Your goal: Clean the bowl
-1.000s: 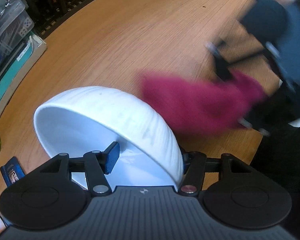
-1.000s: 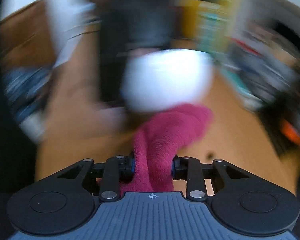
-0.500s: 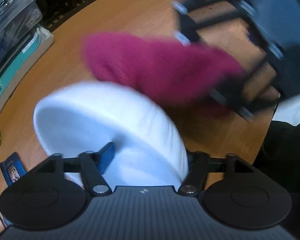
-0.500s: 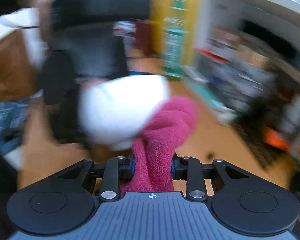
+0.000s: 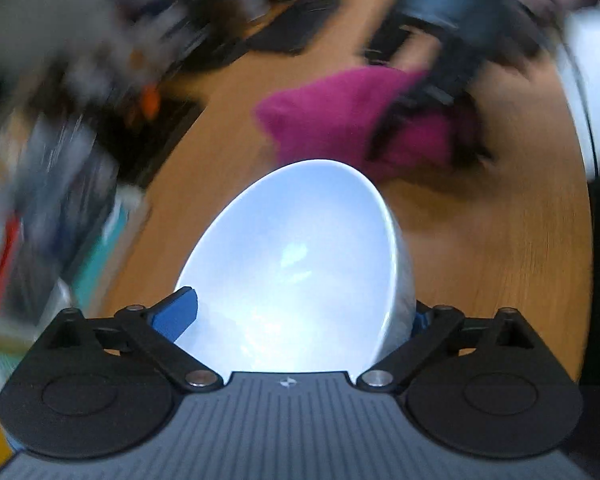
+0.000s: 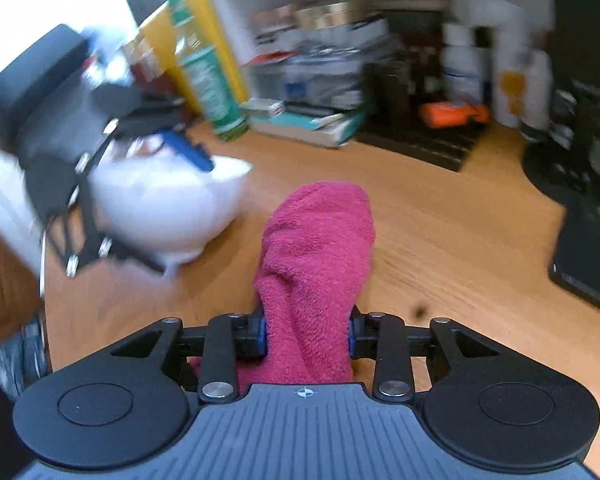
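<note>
The white bowl (image 5: 300,264) lies between the fingers of my left gripper (image 5: 298,316), mouth up toward the camera. Those jaws are opening and stand wide. The left blue pad (image 5: 176,314) is well clear of the wall it gripped, and the right pad sits at the bowl's outer side. In the right wrist view the bowl (image 6: 164,208) is down on the wooden table, blurred, with a blue pad (image 6: 188,150) over its rim. My right gripper (image 6: 306,336) is shut on a pink terry cloth (image 6: 316,248), its jaws opening slightly. The cloth (image 5: 340,120) hangs just beyond the bowl, apart from it.
The round wooden table (image 6: 440,220) ends close by at its left edge (image 6: 44,240). Along the back are a green bottle (image 6: 208,80), stacked books (image 6: 312,120), a black mat (image 6: 424,140) with an orange object (image 6: 452,114), and a black stand (image 6: 572,184) at right.
The left jaws have spread wide and let go of the bowl's wall, and the wrist has rolled. The right gripper swung the cloth off the bowl's outside and away from it.
</note>
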A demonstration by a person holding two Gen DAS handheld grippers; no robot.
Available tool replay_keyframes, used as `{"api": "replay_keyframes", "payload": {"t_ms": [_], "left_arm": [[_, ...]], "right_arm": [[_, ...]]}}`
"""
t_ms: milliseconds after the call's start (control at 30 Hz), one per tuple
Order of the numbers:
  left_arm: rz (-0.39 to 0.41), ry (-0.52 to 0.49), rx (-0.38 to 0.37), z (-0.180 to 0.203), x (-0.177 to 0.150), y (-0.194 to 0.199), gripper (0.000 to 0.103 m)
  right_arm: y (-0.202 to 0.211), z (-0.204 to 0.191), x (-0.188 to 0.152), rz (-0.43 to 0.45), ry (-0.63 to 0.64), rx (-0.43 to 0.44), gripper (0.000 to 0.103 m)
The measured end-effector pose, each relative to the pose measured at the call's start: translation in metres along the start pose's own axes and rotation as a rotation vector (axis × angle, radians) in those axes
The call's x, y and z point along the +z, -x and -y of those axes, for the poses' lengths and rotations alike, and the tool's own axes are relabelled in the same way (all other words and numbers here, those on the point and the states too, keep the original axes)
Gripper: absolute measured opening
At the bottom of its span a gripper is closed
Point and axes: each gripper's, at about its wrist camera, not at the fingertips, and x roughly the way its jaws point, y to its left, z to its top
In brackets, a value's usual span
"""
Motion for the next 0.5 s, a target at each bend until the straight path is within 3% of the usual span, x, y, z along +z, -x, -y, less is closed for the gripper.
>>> {"api": "replay_keyframes", "payload": {"t_ms": [67, 200, 300, 367, 400, 467, 500], "left_arm": [[0.011, -0.157, 0.030, 0.037, -0.001, -0.008, 0.098], [0.026, -0.398, 0.022, 0.039, -0.016, 0.002, 0.099], [0.002, -0.542, -0.033, 0.037, -0.014, -0.011, 0.099], [-0.067, -0.518, -0.109, 0.026, -0.005, -0.023, 0.087], [-0.123, -0.436, -0.166, 0.018, 0.004, -0.028, 0.068], [-0.160, -0.203, -0.187, 0.005, 0.021, -0.035, 0.040], [-0.175, -0.085, -0.194, -0.002, 0.029, -0.038, 0.034]], "right_arm": [[-0.003, 0.008, 0.000, 0.025, -0.078, 0.002, 0.035], [-0.007, 0.005, 0.002, 0.017, -0.078, -0.003, 0.036], [-0.003, 0.001, 0.002, 0.004, -0.061, -0.006, 0.037], [-0.001, -0.001, 0.001, -0.004, -0.036, -0.010, 0.037], [0.000, -0.003, 0.001, -0.007, -0.031, -0.009, 0.037], [0.001, -0.005, 0.000, -0.008, -0.023, -0.009, 0.037], [0.003, -0.008, 0.000, -0.002, -0.016, -0.017, 0.037]]}}
